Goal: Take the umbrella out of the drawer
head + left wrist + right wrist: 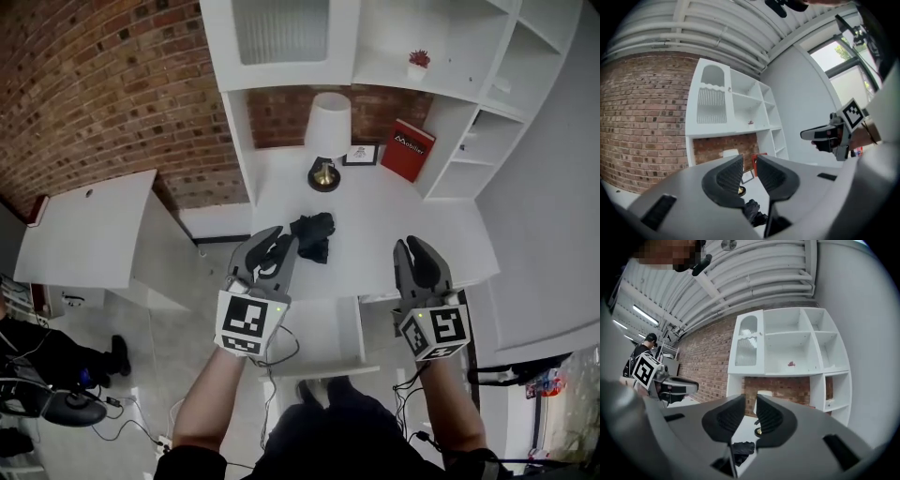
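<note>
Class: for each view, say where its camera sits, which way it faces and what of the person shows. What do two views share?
Head view: on the head, facing steeply down at the desk; forearms, legs, left gripper and right gripper show.
Left gripper view: on that gripper, facing level at the shelves; its jaws and the right gripper show.
Right gripper view: likewise towards the shelves; its jaws and the left gripper show.
Shared by all: the umbrella.

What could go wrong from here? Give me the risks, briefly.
The drawer stands open under the desk's front edge and could be walked into. The left gripper, jaws empty, hangs close to the umbrella lying on the desk; a careless sweep might push it off, or toward the lamp.
</note>
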Demonstrator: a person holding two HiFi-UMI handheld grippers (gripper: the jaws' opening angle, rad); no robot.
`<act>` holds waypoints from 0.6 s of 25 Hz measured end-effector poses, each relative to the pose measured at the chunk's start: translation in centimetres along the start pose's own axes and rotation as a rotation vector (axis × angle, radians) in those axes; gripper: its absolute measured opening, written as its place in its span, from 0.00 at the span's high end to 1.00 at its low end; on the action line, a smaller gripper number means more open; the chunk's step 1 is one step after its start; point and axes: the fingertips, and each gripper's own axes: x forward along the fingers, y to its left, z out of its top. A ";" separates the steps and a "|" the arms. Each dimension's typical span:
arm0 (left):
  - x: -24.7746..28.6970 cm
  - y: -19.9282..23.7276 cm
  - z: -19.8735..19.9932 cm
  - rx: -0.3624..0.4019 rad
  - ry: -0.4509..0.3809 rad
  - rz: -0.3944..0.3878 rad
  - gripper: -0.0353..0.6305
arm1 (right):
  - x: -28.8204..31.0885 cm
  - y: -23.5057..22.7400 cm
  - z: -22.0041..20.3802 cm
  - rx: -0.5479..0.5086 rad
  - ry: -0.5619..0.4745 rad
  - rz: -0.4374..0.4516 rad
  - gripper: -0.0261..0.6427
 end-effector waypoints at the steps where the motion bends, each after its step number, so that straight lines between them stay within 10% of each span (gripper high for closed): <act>1: -0.6 0.0 0.9 -0.010 -0.024 0.007 0.82 | -0.1 0.3 0.7 -0.010 -0.012 0.003 0.86; 15: -4.8 -0.3 4.6 -0.100 -0.134 0.191 0.91 | -2.2 0.4 6.2 -0.086 -0.203 0.081 0.96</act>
